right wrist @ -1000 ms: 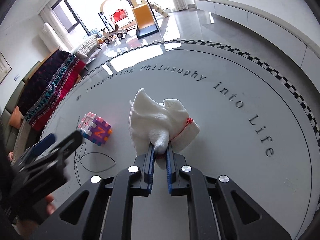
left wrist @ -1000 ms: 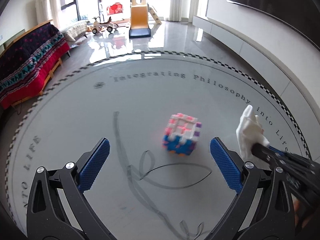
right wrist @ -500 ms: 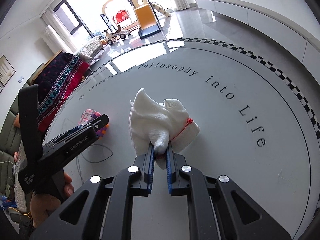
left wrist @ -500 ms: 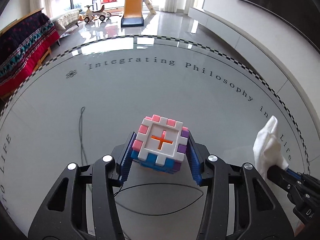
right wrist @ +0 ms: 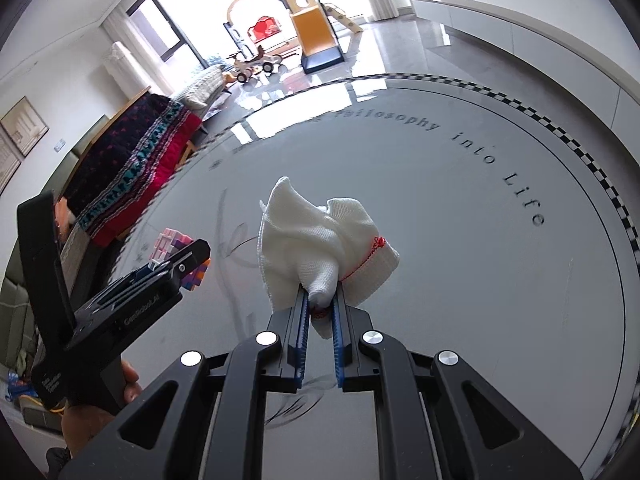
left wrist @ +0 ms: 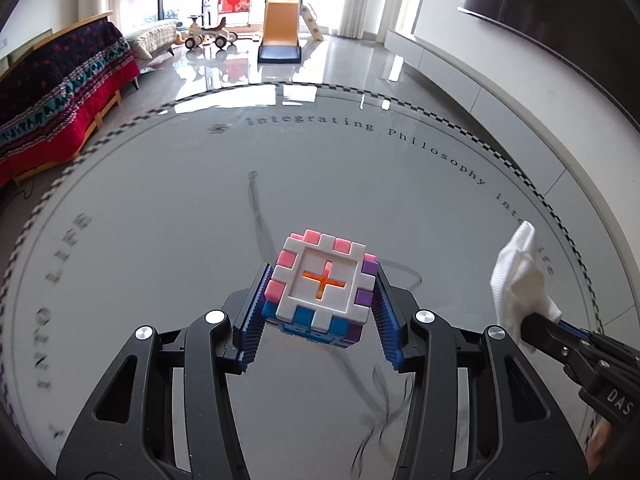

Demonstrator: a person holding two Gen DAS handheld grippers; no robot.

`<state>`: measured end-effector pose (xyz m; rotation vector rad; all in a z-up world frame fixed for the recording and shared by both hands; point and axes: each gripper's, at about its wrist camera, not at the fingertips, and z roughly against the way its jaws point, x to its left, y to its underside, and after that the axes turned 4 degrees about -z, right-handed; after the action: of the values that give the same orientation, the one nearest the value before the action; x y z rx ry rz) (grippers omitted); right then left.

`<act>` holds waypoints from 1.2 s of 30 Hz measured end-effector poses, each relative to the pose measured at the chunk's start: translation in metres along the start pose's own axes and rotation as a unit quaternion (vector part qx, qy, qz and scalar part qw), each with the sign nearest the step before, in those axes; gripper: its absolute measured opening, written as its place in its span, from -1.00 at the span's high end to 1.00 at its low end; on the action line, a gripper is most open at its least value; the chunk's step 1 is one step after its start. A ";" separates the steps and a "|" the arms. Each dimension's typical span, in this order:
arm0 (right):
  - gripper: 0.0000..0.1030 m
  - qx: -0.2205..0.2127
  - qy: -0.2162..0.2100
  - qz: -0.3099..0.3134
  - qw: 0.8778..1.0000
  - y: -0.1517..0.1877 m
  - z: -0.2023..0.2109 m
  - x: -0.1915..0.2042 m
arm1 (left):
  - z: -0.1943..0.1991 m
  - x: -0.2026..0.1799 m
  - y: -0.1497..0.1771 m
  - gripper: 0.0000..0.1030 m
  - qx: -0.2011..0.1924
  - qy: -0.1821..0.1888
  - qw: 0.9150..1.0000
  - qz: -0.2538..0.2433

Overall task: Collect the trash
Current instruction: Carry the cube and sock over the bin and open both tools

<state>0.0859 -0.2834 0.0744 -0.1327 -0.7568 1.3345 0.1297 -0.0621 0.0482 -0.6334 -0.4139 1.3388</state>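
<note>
- Since a second ago, the left gripper (left wrist: 320, 300) has gone from wide open behind the toy cube (left wrist: 324, 284) to clamped on it, and the cube now sits tilted between the blue pads, clear of the tabletop.
- Round grey table (left wrist: 160, 208) with lettering and a checkered rim fills both views; dark scribbled lines cross its middle.
- Sofa (left wrist: 60, 92) with a red and dark patterned throw stands beyond the table's left edge, and a yellow play slide (left wrist: 280, 28) is far back by the windows.
- Right gripper (right wrist: 320, 304) has its jaws pinched nearly together on a bunched white cloth (right wrist: 320, 240) with a red stitched edge, held above the table to the cube's right.
- Part of a hand (right wrist: 100, 408) grasps the left gripper's handle.
</note>
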 end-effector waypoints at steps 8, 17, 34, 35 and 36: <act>0.77 0.009 -0.031 0.026 0.999 0.044 0.030 0.053 | 0.069 0.034 0.040 0.08 -0.024 -0.008 0.999 0.030; 0.77 0.051 -0.073 0.077 0.993 0.106 0.034 0.129 | 0.139 0.095 0.101 0.08 -0.045 -0.044 0.994 0.091; 0.77 0.137 -0.176 0.278 0.934 0.249 0.017 0.334 | 0.257 0.258 0.249 0.08 -0.075 -0.191 0.954 0.217; 0.77 0.142 -0.181 0.293 0.928 0.259 0.015 0.348 | 0.262 0.267 0.256 0.08 -0.076 -0.199 0.951 0.225; 0.77 0.147 -0.185 0.306 0.922 0.268 0.013 0.361 | 0.270 0.280 0.267 0.08 -0.077 -0.213 0.944 0.239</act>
<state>-0.1290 0.1110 0.1022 0.1440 -0.8551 2.0957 -0.1849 0.2894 0.0632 -0.5910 -0.7528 1.9350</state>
